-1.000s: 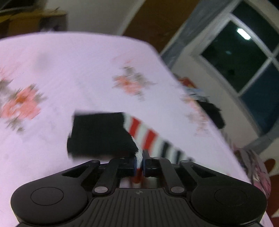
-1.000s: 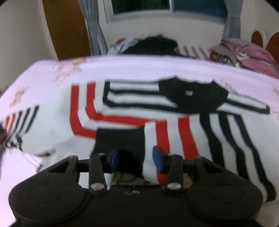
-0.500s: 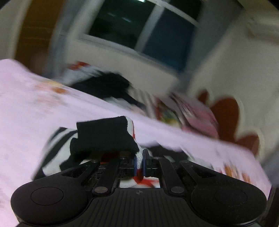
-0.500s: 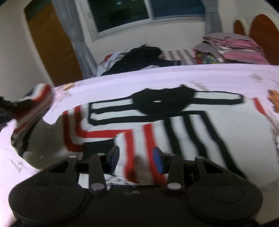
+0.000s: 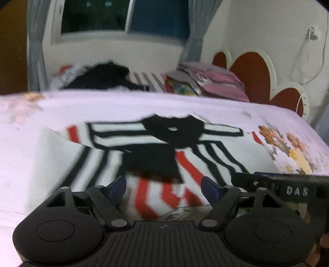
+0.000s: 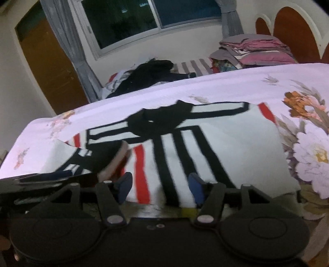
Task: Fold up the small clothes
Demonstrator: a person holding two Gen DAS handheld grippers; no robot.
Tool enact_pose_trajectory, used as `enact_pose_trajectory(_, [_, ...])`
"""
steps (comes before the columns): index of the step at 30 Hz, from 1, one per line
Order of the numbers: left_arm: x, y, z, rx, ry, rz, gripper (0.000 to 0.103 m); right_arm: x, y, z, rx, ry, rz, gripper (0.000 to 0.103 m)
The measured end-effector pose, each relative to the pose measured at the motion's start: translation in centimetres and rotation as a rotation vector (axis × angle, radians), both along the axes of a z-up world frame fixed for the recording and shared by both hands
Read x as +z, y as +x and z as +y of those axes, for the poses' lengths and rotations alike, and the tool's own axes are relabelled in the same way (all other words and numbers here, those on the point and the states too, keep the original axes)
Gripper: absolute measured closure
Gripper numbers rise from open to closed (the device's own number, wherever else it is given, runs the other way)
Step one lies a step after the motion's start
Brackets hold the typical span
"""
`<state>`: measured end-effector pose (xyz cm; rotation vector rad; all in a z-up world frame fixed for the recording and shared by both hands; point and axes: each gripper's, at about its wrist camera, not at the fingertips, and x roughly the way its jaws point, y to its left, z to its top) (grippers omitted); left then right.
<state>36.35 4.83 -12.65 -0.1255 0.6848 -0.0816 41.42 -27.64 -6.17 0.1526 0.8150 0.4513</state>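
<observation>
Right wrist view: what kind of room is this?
Most likely a bedroom. A striped sweater lies spread on a bed with a floral sheet, a stack of folded bedding sits at the far end near a scalloped headboard, and a curtained window shows darkness outside.

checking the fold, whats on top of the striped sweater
A folded-over sleeve lies across the striped sweater; what it covers is hidden.
</observation>
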Motion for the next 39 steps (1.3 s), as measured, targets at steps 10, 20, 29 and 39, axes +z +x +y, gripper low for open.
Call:
enact_pose_trajectory(10, [-1.9,-4.8,8.6,0.236,0.110,0.048,0.025,-1.0,0.6,8.7,0.151,-0.099,-0.033,0.034])
enact_pose_trajectory(20, [-5.3,-2.1,9.9,0.276,0.163,0.061,0.040,-1.7,3.2,10.4,0.110,-0.154,-0.019,0.091])
enact_pose_trajectory(29, [-5.8,-0.2,8.7,0.243,0.183,0.042,0.074,0.0,3.4,1.1,-0.100,-0.083,-0.047,0.096])
enact_pose_trajectory(39, [-6.0,-0.3,8.5,0.223,0.185,0.064,0.074,-3.3,2.8,-3.2,-0.205,-0.023,0.078,0.061])
